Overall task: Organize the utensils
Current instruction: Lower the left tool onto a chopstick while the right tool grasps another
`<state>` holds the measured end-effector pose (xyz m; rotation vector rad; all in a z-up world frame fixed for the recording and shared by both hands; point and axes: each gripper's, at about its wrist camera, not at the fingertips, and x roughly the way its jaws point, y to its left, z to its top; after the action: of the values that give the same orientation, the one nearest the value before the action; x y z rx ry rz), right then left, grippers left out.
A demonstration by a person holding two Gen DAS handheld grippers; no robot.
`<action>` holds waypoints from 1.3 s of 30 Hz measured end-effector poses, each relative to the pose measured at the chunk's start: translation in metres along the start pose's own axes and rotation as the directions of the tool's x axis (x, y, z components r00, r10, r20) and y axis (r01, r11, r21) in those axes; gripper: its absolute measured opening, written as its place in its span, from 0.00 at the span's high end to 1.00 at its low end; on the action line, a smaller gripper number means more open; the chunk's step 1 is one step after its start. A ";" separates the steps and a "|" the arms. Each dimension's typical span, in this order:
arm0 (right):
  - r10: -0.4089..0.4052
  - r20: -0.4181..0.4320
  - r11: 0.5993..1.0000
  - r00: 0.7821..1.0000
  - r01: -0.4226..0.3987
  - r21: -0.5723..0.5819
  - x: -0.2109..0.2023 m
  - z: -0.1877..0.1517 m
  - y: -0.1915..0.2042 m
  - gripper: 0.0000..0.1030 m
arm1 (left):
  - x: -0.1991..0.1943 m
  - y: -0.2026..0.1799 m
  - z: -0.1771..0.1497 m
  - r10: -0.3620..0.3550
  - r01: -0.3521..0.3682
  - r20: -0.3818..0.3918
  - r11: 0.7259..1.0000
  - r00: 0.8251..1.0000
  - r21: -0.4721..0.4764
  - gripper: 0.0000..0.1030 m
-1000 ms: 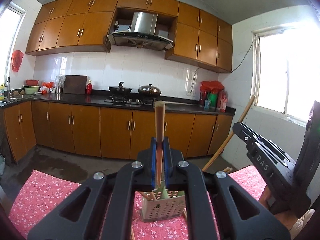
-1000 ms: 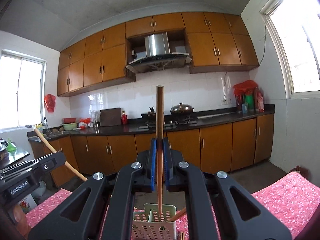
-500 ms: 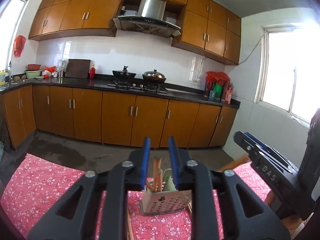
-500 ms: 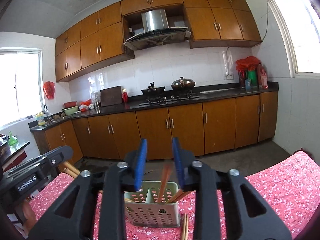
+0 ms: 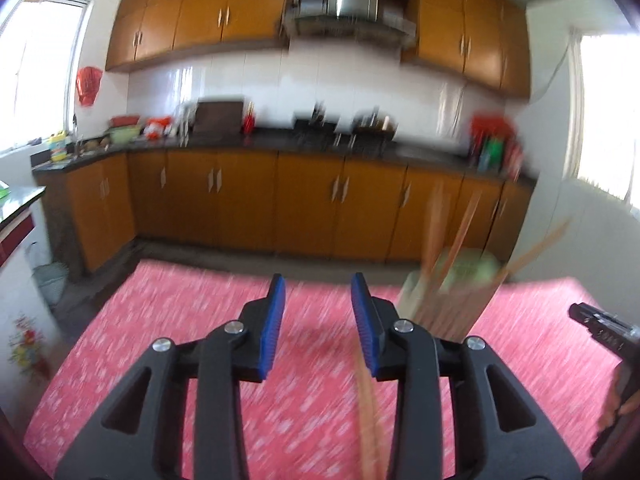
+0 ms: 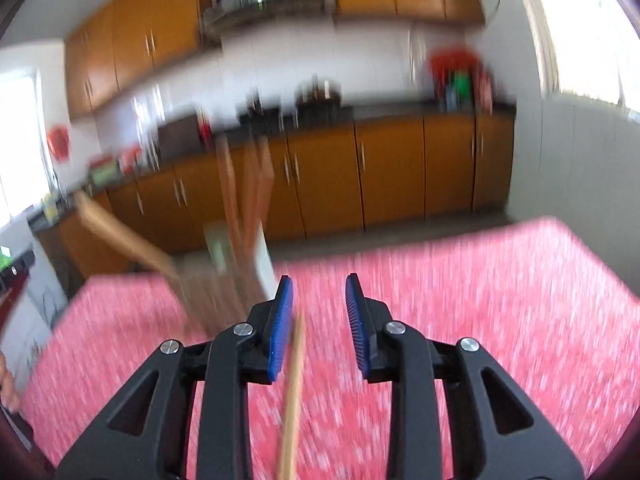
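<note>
1. We're between pickups: left gripper (image 5: pixel 317 322) jaws opening, right gripper (image 6: pixel 319 322) jaws closing, both empty
2. Utensil holder (image 5: pixel 448 300) on the pink tablecloth (image 5: pixel 160 344) has chopsticks
3. Next, pinch the loose chopstick (image 6: pixel 294 392) below

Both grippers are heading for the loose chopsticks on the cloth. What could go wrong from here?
The left gripper, jaws opening and empty, has the chopstick under its right finger, off centre, so a close may miss. The right gripper, jaws closing, has its chopstick beside the left pad. The holder, with chopsticks leaning out, stands close; a sweep might tip it.
</note>
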<state>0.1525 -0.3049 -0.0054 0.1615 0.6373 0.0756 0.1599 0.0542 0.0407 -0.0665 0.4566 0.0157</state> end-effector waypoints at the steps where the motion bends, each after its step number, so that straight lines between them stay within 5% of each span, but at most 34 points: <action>1: 0.020 -0.064 1.000 0.998 -0.020 0.007 0.012 -0.014 -0.001 0.81 | 0.008 0.002 -0.012 0.008 -0.008 -0.044 1.000 0.999 0.012 0.66; 4: 0.071 -0.227 0.997 0.971 -0.072 0.004 0.044 -0.057 0.008 0.85 | 0.028 0.007 -0.053 -0.011 0.015 -0.171 1.000 0.985 0.024 0.66; 8: 0.067 -0.298 0.997 0.952 -0.077 -0.020 0.060 -0.080 0.020 0.86 | 0.044 0.002 -0.089 -0.065 0.071 -0.283 0.997 0.957 0.009 0.66; 16: -0.002 -0.287 0.994 0.958 -0.030 -0.108 0.064 -0.084 0.035 0.92 | 0.058 -0.019 -0.113 -0.132 0.143 -0.364 0.990 0.922 0.004 0.68; 24: -0.015 -0.276 0.999 0.961 0.005 -0.036 0.067 -0.077 0.018 0.92 | 0.068 -0.041 -0.125 -0.139 0.178 -0.422 0.983 0.896 0.054 0.79; 29: -0.017 -0.275 0.999 0.961 0.004 -0.047 0.069 -0.077 0.020 0.92 | 0.079 -0.053 -0.132 -0.085 0.144 -0.439 0.984 0.895 0.105 0.91; 39: -0.098 -0.248 0.995 0.964 0.090 -0.043 0.083 -0.060 -0.005 0.92 | 0.114 -0.001 -0.112 0.058 -0.030 -0.432 0.997 0.900 0.071 0.86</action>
<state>0.1833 -0.2922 -0.1021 0.0914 0.8939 0.0144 0.2127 0.0454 -0.1101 0.0040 0.9066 0.0317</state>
